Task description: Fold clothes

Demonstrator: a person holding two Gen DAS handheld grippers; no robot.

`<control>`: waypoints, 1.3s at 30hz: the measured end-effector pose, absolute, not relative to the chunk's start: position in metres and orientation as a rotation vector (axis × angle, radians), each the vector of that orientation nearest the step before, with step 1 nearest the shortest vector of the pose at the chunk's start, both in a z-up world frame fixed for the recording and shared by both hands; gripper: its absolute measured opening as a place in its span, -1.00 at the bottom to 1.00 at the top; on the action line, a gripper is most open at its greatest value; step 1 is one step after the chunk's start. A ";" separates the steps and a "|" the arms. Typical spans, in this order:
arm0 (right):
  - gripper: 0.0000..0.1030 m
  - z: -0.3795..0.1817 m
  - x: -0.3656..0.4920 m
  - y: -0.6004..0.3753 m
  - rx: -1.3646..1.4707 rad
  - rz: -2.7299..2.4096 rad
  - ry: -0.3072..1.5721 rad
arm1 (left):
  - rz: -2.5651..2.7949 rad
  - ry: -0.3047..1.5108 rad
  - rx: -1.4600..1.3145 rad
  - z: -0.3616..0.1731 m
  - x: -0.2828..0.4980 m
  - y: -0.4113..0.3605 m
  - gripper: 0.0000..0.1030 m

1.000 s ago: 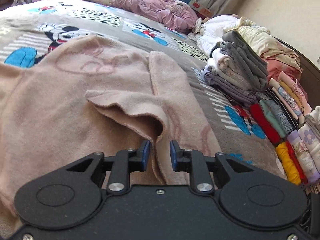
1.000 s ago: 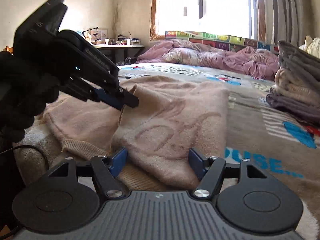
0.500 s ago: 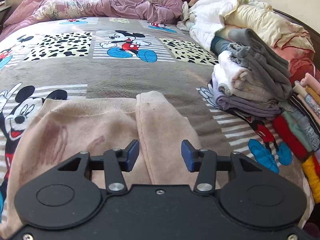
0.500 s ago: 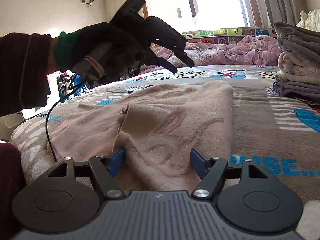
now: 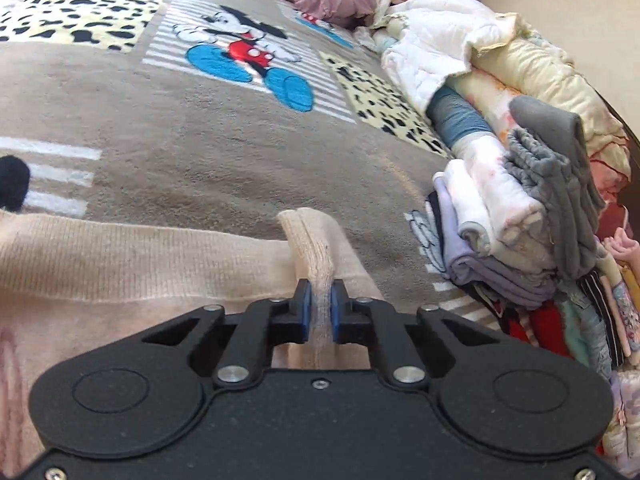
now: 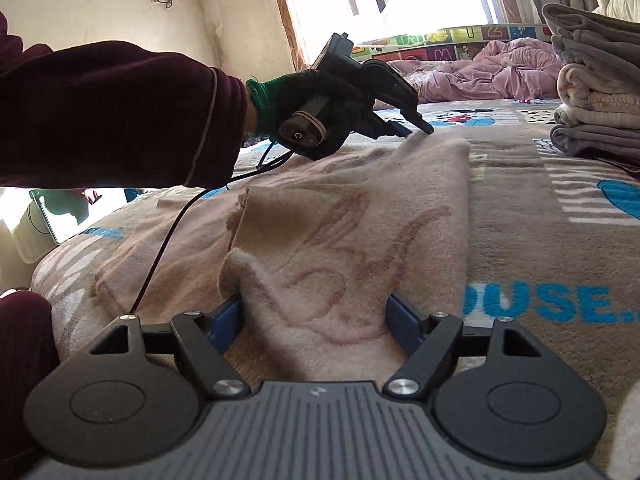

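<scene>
A pale pink knitted sweater (image 5: 120,256) lies spread on the bed, its folded part (image 6: 352,240) running away from the right wrist camera. My left gripper (image 5: 319,312) is shut on a raised fold of the sweater's ribbed far edge; the right wrist view shows it (image 6: 416,128) at the garment's far corner, held by a gloved hand (image 6: 312,120). My right gripper (image 6: 316,320) stands open at the near end, its blue fingers either side of the folded cloth without pinching it.
A cartoon-print blanket (image 5: 224,132) covers the bed. Stacks of folded clothes (image 5: 520,216) line the right side, also seen as a stack (image 6: 592,92) in the right wrist view. A crumpled purple quilt (image 6: 500,68) lies at the far end. A cable (image 6: 176,232) trails over the sweater.
My left gripper moved forward to the sweater's far edge, opened on the way, then shut on the ribbed edge. The right gripper stayed open at the near end.
</scene>
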State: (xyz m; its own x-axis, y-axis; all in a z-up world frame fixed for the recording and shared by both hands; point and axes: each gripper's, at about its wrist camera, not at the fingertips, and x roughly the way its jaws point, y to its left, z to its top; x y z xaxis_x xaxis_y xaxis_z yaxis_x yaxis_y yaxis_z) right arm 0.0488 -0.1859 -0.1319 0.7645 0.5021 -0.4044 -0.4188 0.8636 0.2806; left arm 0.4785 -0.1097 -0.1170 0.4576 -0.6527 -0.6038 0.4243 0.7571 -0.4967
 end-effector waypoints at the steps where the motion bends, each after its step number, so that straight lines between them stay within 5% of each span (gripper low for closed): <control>1: 0.49 -0.132 0.049 -0.185 0.175 0.503 0.487 | -0.697 0.801 -0.286 -0.107 0.469 -0.107 -0.87; 3: 0.49 -0.132 0.049 -0.184 0.169 0.501 0.487 | -0.695 0.684 -0.261 -0.094 0.454 -0.101 -0.87; 7: 0.49 -0.132 0.049 -0.181 0.148 0.493 0.493 | -0.500 0.795 0.044 -0.135 0.463 -0.121 -0.88; 13: 0.49 -0.131 0.049 -0.180 0.138 0.488 0.504 | -0.477 0.804 0.065 -0.142 0.468 -0.128 -0.82; 14: 0.49 -0.131 0.048 -0.180 0.137 0.489 0.505 | -0.476 0.799 0.135 -0.141 0.466 -0.134 -0.78; 15: 0.49 -0.131 0.048 -0.180 0.136 0.489 0.506 | -0.454 0.781 0.174 -0.135 0.463 -0.136 -0.54; 23: 0.49 -0.130 0.051 -0.182 0.158 0.489 0.515 | -0.582 0.788 0.211 -0.107 0.412 -0.158 -0.46; 26: 0.50 -0.130 0.051 -0.181 0.150 0.491 0.517 | -0.520 0.847 0.319 -0.141 0.426 -0.182 -0.12; 35: 0.55 -0.127 0.049 -0.176 0.112 0.498 0.521 | -0.456 0.696 0.099 -0.074 0.364 -0.115 -0.14; 39: 0.55 -0.122 0.038 -0.171 0.038 0.513 0.500 | -0.414 0.679 -0.012 -0.053 0.299 -0.068 0.01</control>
